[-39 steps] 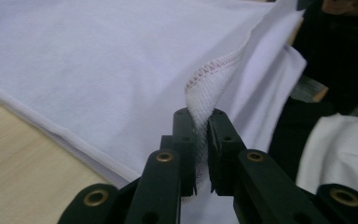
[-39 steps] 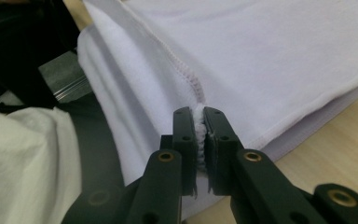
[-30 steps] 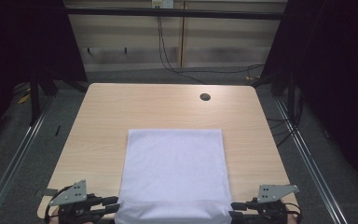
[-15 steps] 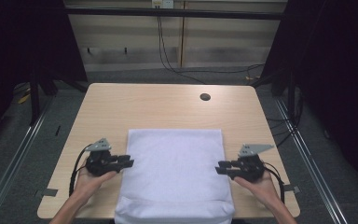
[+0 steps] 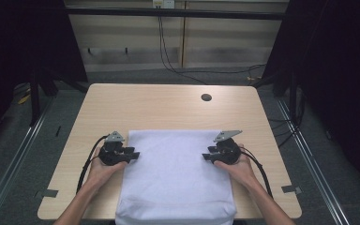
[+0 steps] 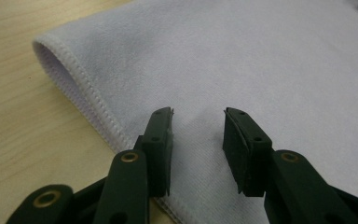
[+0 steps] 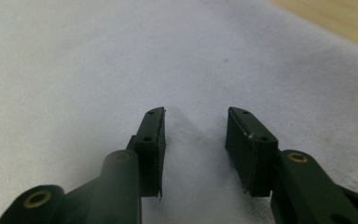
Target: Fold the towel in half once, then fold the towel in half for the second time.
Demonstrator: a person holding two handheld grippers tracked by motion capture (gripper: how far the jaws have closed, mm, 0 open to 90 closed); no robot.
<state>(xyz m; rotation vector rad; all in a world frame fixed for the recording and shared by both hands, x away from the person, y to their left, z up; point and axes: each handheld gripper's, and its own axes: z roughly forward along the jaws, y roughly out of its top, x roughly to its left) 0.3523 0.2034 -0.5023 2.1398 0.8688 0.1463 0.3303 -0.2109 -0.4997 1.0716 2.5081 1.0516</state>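
A white towel [image 5: 176, 173] lies flat on the wooden table [image 5: 159, 108], its near end hanging over the front edge. My left gripper [image 5: 135, 155] rests at the towel's left hem, open, jaws pointing inward over the cloth [image 6: 242, 60]. In the left gripper view its own gripper [image 6: 198, 114] has only towel showing in the gap, and the stitched hem [image 6: 84, 88] runs along its left. My right gripper [image 5: 205, 157] sits at the towel's right edge, open, facing the left one. In the right gripper view the gripper [image 7: 196, 113] hovers low over the white cloth [image 7: 98, 60].
A small dark round hole [image 5: 206, 97] sits near the table's far right. Cables [image 5: 168, 51] hang behind the table against a pale wall. Dark frames stand at both sides. Bare wood lies beyond the towel's far edge.
Both grippers have moved forward from the table's front corners, along the towel's sides, to its left and right edges near mid-length. The towel has not shifted.
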